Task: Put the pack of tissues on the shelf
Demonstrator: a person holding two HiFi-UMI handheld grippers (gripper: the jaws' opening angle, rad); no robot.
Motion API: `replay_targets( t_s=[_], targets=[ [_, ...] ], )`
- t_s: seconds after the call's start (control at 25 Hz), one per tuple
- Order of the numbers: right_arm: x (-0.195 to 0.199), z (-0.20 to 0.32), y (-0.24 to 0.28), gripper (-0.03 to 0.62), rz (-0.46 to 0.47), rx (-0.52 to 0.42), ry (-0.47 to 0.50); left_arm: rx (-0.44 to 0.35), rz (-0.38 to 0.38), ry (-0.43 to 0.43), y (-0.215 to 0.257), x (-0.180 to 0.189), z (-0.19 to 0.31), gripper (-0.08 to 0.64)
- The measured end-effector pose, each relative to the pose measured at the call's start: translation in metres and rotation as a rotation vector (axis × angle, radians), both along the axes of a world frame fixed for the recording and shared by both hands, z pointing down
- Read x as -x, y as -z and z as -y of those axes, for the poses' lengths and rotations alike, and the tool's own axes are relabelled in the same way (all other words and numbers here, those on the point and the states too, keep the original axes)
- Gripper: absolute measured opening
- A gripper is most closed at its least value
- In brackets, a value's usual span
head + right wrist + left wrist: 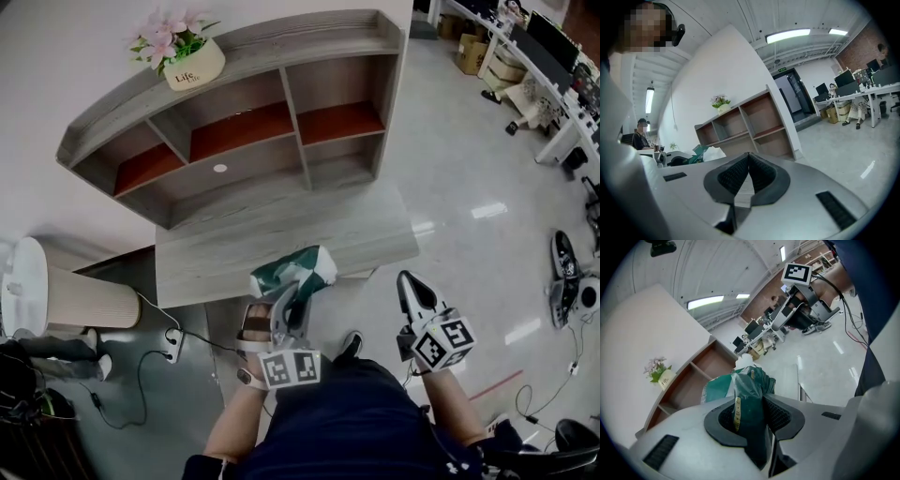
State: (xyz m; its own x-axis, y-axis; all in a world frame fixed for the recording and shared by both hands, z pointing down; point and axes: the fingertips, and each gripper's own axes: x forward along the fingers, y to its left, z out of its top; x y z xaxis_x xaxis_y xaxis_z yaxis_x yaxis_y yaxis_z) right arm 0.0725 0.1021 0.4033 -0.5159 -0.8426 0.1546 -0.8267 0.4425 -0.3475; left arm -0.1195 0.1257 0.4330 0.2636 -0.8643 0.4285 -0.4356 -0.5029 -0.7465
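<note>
Now the left gripper (287,305) has its 2 jaws clamped narrowly on the green pack (296,266), which hangs over the desk's (281,225) front edge, short of the shelf (234,112). To its right, the right gripper (407,281) has its jaws pressed together with nothing between them, off the desk's front right corner. A flowerpot (192,66) stands on the shelf's top left.

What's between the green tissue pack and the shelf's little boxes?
Only the wooden ledge, bare here, lies between the tissue pack and the shelf compartments. The head view shows it.
</note>
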Motion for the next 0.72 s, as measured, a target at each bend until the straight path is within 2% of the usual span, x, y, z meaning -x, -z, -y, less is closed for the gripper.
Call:
replay_targets(
  t_s=[0.4,0.72],
  targets=[
    [-0.02,0.022,-0.011,0.011,0.002,0.037,-0.029,0.024,0.008,-0.014,-0.01,-0.014,0.028,0.114],
    [-0.026,0.058,-0.019,0.011,-0.001,0.067,-0.082,0.024,-0.022,-0.05,-0.021,-0.021,0.075,0.114]
  ],
)
